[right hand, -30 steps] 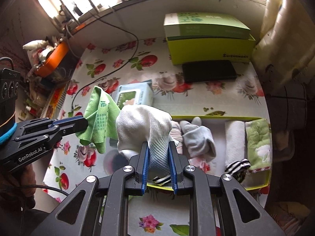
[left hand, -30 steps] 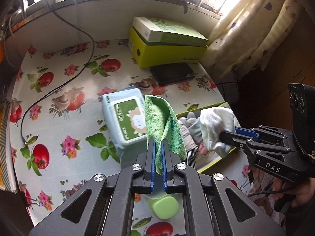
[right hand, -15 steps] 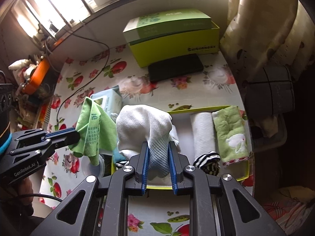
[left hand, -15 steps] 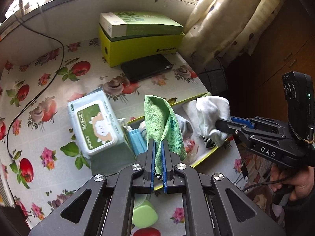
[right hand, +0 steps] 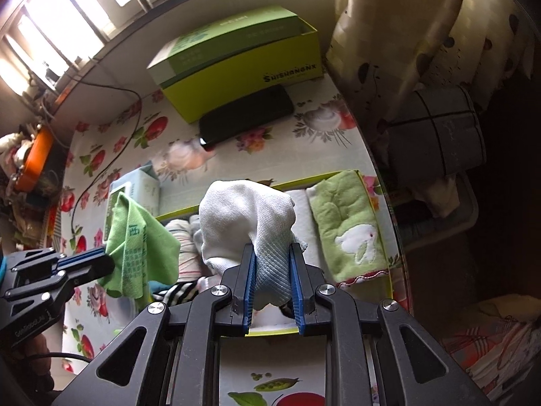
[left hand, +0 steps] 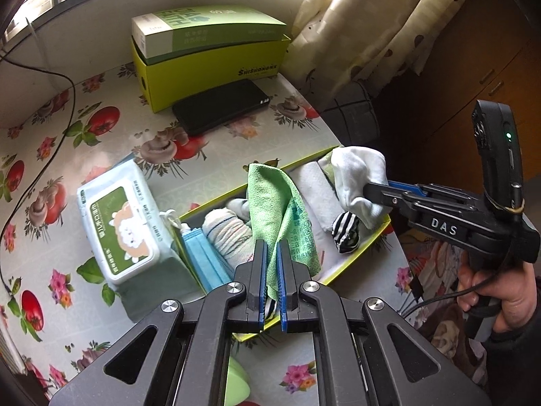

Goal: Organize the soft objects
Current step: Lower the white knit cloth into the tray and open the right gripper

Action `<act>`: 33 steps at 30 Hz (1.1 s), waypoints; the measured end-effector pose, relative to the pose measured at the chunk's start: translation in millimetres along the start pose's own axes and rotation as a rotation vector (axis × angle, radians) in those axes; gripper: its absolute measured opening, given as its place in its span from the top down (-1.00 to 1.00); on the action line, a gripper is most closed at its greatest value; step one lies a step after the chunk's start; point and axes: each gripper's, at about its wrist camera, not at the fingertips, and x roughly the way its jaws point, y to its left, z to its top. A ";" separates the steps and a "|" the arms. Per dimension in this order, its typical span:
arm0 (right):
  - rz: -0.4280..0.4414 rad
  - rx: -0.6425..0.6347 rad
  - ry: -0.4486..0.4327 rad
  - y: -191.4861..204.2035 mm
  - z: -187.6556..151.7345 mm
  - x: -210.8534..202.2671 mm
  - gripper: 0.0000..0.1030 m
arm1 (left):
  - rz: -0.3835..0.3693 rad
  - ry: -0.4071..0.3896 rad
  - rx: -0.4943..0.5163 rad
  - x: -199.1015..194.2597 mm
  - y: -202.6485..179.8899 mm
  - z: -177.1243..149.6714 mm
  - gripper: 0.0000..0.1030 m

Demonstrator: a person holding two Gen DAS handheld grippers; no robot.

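Yellow-green shallow tray (left hand: 367, 241) on floral-print counter (left hand: 101, 142), near its right edge, packed with soft items. Contents noted: folded green towel with white rabbit motif (right hand: 351, 230) at right end; rolled white cloth (left hand: 316, 189) just beside it; black-and-white striped sock (left hand: 345, 228) toward near wall; striped white bundle (left hand: 230, 231) and grey-white socks in middle section; blue face masks (left hand: 203, 257) upright at left end. Wet-wipes pack (left hand: 121, 223) on counter, touching tray's left end. Left gripper (left hand: 272, 270) over tray, fingers clamped on green microfibre cloth (left hand: 275, 203), cloth standing up above fingers and draping to the right, over tray's middle. Right gripper (right hand: 272, 277) over tray, fingers pinched on white cloth (right hand: 245, 213), bunched and lifted clear of tray contents, above right-hand section. Both cloths off the tray floor; contact with items beneath cannot be told. Large yellow-green box (left hand: 209, 67) at back of counter, green-and-white carton (left hand: 203, 28) lying on top of it. Black phone (left hand: 221, 106) flat just in front of box. Black cable (left hand: 40, 149) trailing across left part of counter. Spotted curtain (left hand: 368, 20) hanging at right.
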 end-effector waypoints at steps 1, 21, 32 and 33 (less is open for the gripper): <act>-0.005 0.002 0.003 -0.8 0.5 2.4 0.66 | -0.002 0.006 0.002 2.7 -0.7 0.6 0.89; -0.069 -0.055 0.141 4.7 16.4 84.7 0.57 | -0.036 0.084 -0.006 34.7 3.2 3.4 0.89; -0.043 -0.008 0.082 -8.8 8.1 50.7 0.26 | -0.058 0.157 0.024 70.0 -7.9 3.9 0.89; -0.040 -0.005 0.079 -9.4 6.5 47.9 0.26 | -0.057 0.161 0.026 73.9 -8.8 4.1 0.89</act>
